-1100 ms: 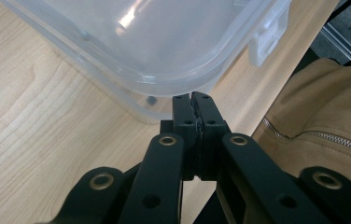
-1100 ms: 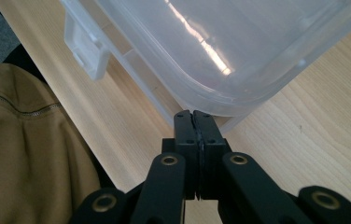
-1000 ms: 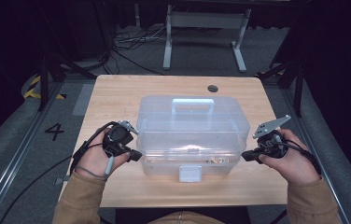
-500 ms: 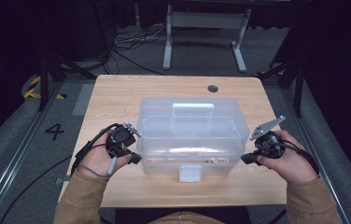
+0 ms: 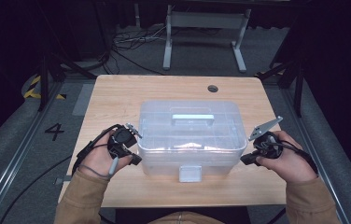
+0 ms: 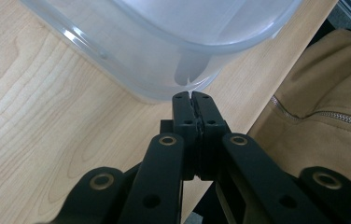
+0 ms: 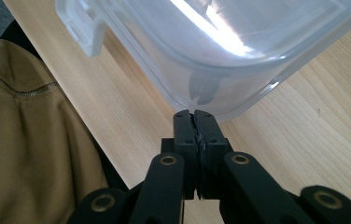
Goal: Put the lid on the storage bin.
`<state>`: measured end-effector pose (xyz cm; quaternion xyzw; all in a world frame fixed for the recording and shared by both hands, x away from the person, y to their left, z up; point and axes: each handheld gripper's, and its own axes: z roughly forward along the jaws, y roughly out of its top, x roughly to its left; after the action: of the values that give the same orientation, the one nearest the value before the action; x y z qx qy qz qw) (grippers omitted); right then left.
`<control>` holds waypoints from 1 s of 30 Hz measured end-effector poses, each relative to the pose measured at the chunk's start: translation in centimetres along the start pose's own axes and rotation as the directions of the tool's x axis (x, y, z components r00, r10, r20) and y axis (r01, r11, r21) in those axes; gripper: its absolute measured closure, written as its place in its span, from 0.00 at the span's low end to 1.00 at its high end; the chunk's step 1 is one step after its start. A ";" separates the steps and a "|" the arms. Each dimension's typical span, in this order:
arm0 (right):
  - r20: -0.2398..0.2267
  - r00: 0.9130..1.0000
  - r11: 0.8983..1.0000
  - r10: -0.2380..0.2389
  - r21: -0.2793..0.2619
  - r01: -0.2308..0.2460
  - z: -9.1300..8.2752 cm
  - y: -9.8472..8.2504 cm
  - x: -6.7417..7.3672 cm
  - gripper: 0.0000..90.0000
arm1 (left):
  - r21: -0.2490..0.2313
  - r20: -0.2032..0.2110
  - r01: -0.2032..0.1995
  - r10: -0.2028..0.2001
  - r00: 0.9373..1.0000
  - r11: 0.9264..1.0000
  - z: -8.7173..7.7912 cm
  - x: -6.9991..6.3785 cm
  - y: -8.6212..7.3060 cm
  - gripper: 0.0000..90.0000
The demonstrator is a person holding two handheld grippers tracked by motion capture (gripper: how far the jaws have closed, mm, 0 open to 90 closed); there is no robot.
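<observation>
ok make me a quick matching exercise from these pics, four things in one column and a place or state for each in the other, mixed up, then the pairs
Things:
1. clear plastic box
2. left claw
3. white latch
4. round hole in the table

Places or states:
a. on the near side of the box, facing the person
b. jaws shut, tips at the box's left end
c. near the table's far edge, right of the middle
d. in the middle of the table, lid on, handle on top

Pairs: 1-d, 2-b, 3-a, 4-c
</observation>
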<state>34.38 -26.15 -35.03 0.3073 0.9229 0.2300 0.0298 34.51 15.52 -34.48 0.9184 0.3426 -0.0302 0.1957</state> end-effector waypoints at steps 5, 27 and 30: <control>0.003 1.000 1.000 0.001 0.001 -0.001 -0.2 -0.2 -0.1 0.98 | -0.005 0.005 0.000 0.000 1.000 1.000 -0.2 0.1 -0.1 0.97; 0.081 0.989 0.968 0.120 -0.231 -0.099 -2.8 -1.1 -3.2 0.62 | -0.265 -0.033 0.142 -0.156 0.987 0.954 -3.0 2.5 -3.4 0.83; 0.100 0.984 0.950 0.150 -0.289 -0.115 -2.9 -1.3 -4.0 0.58 | -0.307 -0.054 0.169 -0.195 0.979 0.936 -3.2 3.0 -3.8 0.80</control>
<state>36.31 -30.60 -33.35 0.3746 0.8543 0.3418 0.1136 34.13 21.18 -33.38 0.8426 0.4346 0.0430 0.3151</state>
